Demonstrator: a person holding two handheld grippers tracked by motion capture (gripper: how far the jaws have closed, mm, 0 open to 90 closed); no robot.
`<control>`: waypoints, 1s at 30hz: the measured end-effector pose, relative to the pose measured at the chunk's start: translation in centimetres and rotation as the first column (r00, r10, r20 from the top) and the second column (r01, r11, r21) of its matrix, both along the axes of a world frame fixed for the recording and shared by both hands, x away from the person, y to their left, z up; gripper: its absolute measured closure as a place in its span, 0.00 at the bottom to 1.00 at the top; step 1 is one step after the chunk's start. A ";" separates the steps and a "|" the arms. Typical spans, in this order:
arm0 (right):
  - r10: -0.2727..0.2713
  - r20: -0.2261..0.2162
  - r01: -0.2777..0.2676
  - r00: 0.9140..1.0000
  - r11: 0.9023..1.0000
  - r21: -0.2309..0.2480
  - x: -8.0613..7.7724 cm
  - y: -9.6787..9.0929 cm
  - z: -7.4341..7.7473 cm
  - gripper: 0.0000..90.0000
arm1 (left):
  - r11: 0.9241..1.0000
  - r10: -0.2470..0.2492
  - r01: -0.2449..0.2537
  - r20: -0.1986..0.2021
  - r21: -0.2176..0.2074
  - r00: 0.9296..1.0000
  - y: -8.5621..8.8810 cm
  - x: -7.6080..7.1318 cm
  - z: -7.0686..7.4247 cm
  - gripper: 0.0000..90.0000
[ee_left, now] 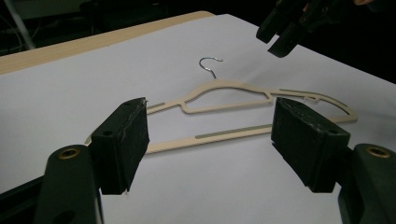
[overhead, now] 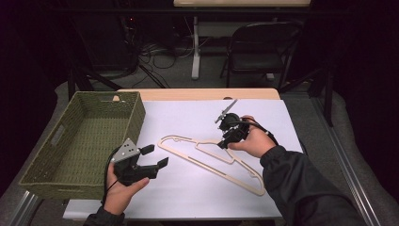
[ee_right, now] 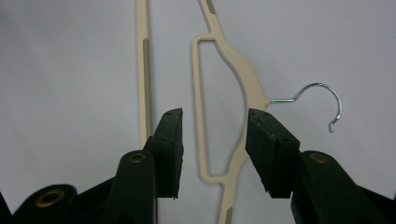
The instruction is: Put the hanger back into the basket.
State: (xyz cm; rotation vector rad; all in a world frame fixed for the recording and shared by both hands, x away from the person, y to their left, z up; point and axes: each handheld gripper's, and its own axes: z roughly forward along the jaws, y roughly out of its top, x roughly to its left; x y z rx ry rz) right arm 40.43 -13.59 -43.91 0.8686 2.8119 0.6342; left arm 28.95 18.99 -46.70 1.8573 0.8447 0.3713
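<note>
1. High view: the hanger (overhead: 211, 160) lies flat on the white sheet of the counter (overhead: 188, 117), just right of the green basket (overhead: 80, 141). My right claw (overhead: 226, 141) hangs over the hanger's neck; my left claw (overhead: 155, 156) waits near the basket, apart from the hanger's left end. I judge the step in hand to be gripping the hanger at its neck.

2. Left gripper view: my left claw (ee_left: 210, 140) stands wide with nothing between its jaws, the hanger (ee_left: 224, 102) lying ahead of it. I'd keep it parked there, ready to steady the bar if the hanger slides.

3. Right gripper view: my right claw (ee_right: 214, 149) is about half open and holds nothing; its jaws straddle the curved shoulder of the hanger (ee_right: 250, 84) near the metal hook (ee_right: 322, 100), the pads apart from it. I'd come straight down, centre the shoulder between the pads, and close on the plastic, not the hook, so it won't twist.
</note>
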 end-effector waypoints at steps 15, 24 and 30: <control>0.051 -0.083 -0.060 0.995 0.991 -0.118 2.0 2.8 -4.2 0.65 | 1.000 0.002 -0.002 -0.003 -0.004 1.000 0.1 0.1 -0.2 0.30; 0.075 -0.103 -0.092 0.992 0.981 -0.172 2.0 3.7 -5.5 0.67 | 1.000 0.003 -0.003 -0.005 -0.002 1.000 0.2 0.1 -0.2 0.30; 0.087 -0.126 -0.110 0.988 0.975 -0.191 2.3 3.7 -5.8 0.66 | 1.000 0.006 -0.006 -0.003 -0.003 1.000 0.3 0.2 -0.1 0.30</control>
